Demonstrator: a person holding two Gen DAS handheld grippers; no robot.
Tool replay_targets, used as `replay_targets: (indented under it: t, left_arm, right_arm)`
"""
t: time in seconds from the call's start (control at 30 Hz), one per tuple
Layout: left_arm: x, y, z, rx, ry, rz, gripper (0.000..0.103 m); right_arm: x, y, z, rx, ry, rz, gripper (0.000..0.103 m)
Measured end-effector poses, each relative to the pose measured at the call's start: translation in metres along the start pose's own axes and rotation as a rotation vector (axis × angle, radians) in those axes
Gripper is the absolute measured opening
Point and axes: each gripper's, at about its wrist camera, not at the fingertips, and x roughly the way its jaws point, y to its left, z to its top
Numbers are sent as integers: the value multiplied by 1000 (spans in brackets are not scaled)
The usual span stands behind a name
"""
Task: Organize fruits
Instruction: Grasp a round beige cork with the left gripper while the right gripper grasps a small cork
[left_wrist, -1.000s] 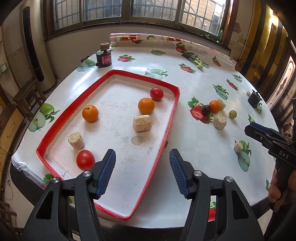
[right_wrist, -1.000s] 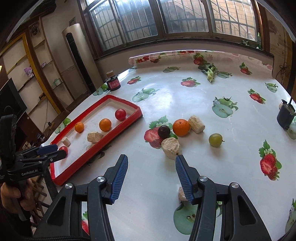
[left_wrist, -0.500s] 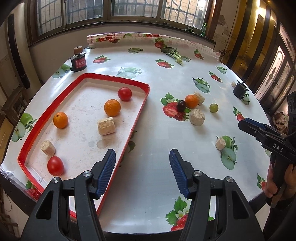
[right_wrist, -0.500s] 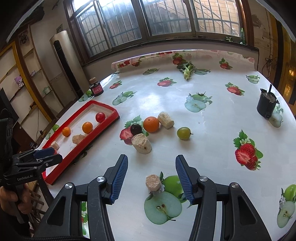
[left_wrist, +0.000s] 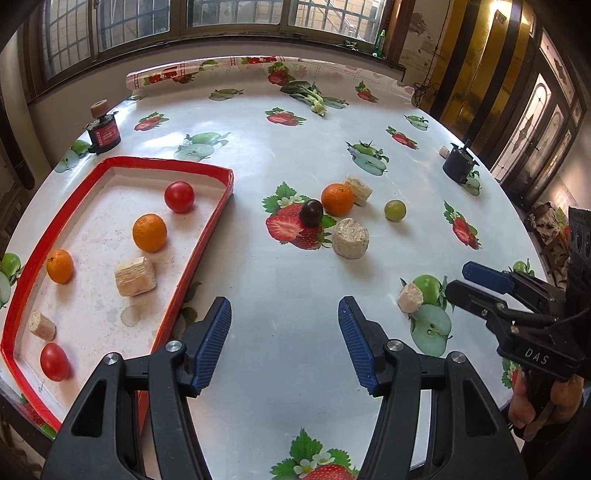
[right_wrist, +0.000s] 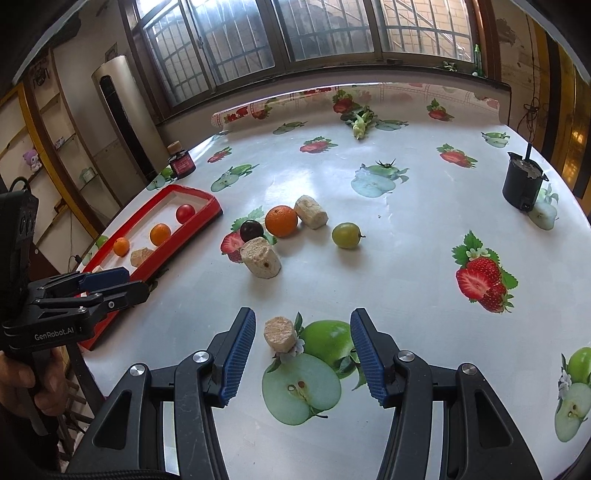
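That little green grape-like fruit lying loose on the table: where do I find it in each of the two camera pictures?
Left wrist view: the green fruit sits right of centre in the upper half, just right of the loose orange.
Right wrist view: the green fruit lies near the middle, again right of that orange.
Shared landmark: the red tray, left of the fruit in both views.

- The tray (left_wrist: 207, 236) lies on the left part of the table (left_wrist: 280, 140); two tomatoes (left_wrist: 179, 196), two oranges (left_wrist: 149, 232) and two cork pieces (left_wrist: 135, 277) lie in it.
- To the right of the tray, a plum (left_wrist: 311, 212), an orange (left_wrist: 337, 199) and a grape (left_wrist: 395, 210) lie on the table.
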Motion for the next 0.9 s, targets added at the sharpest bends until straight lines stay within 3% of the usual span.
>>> replay_targets:
  t: [0.2, 0.33, 0.43, 0.7, 0.77, 0.8, 0.9]
  left_arm:
    - [13, -8, 15, 5, 6, -12, 59]
    - [30, -18, 25, 23, 25, -28, 59]
    - [47, -30, 31, 35, 50, -48, 59]
    - [90, -60, 45, 72, 91, -48, 59]
    - [97, -63, 43, 83, 98, -35, 49]
    - [95, -65, 42, 98, 80, -18, 33]
    - [90, -63, 39, 97, 82, -49, 33]
  right_arm:
    - [27, 12, -7, -44, 78, 20, 55]
    - [50, 13, -8, -56, 131, 14, 40]
    - [52, 11, -7, -66, 127, 15, 24]
    - [20, -26, -4, 28, 50, -19, 24]
    - [16, -31, -4, 45, 38, -24, 24]
    - [14, -32, -4, 52, 35, -23, 24]
    - [10, -32, -4, 57, 25, -20, 24]
